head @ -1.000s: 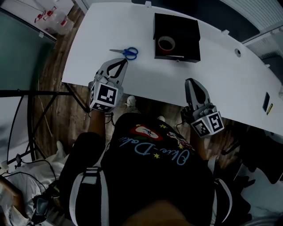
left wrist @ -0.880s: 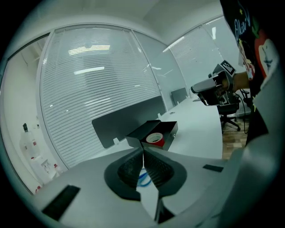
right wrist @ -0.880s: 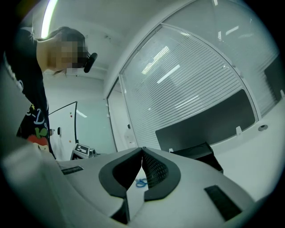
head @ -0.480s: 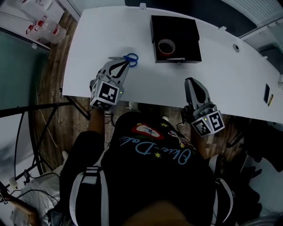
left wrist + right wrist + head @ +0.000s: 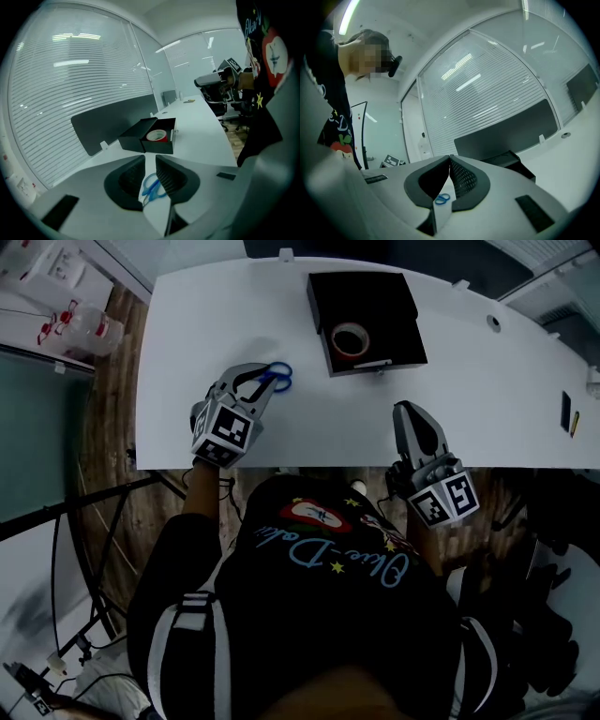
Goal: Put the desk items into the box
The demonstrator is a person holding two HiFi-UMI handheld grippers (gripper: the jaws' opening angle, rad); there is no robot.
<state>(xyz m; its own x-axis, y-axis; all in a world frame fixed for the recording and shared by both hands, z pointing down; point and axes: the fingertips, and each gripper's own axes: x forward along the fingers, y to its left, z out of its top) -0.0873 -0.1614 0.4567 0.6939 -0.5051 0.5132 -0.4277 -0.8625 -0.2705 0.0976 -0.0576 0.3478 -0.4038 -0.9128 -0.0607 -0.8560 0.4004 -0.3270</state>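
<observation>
Blue-handled scissors (image 5: 279, 377) lie on the white desk (image 5: 187, 324); their blades are hidden under my left gripper (image 5: 265, 381). In the left gripper view the handles (image 5: 153, 184) show through the gap between the jaws, flat on the desk and not pressed. The left gripper (image 5: 150, 159) is opening. A black box (image 5: 366, 296) stands open at the back, holding a red tape roll (image 5: 352, 337); the box (image 5: 149, 136) lies straight ahead of the left jaws. My right gripper (image 5: 410, 415) rests shut over the desk's near edge, its jaws (image 5: 450, 158) empty.
Plastic bottles (image 5: 80, 329) stand on the wooden floor left of the desk. A small black item (image 5: 567, 413) lies near the desk's right end. A dark partition panel (image 5: 112, 117) runs behind the box. Office chairs (image 5: 220, 89) stand further along the desk.
My left gripper has moved forward over the scissors and its jaws have parted. The right gripper has stayed at the desk's near edge.
</observation>
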